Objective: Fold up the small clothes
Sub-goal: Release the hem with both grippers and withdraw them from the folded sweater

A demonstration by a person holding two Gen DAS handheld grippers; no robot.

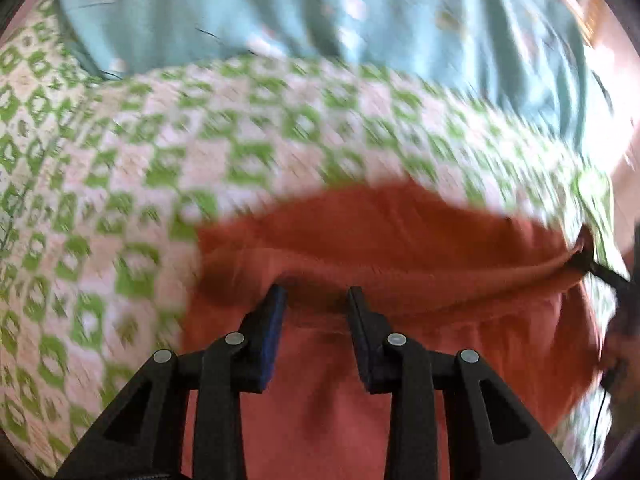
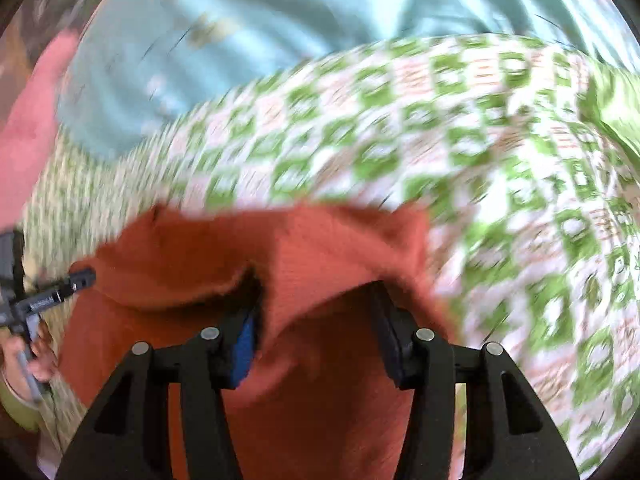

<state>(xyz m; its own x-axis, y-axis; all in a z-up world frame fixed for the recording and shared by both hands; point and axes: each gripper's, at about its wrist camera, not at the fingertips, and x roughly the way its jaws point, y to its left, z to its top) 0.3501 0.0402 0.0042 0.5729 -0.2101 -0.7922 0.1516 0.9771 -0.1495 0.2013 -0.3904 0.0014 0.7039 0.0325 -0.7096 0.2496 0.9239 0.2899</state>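
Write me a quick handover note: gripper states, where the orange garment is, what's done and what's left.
Left gripper: open, jaws apart at a fold ridge of the orange garment, not clamping it.
Right gripper: open, cloth draped between its jaws and over one fingertip, not pinched.
The garment lies on the green-and-white patterned cover, teal cloth behind.
Done: one fold seems laid over.
Left: probably further folds and smoothing; the pictures are blurred.

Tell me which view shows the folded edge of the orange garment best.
The left wrist view: the orange garment's folded edge runs unbroken across the picture, ahead of the left gripper. The right wrist view shows only a bunched part, draped between the right gripper's jaws.
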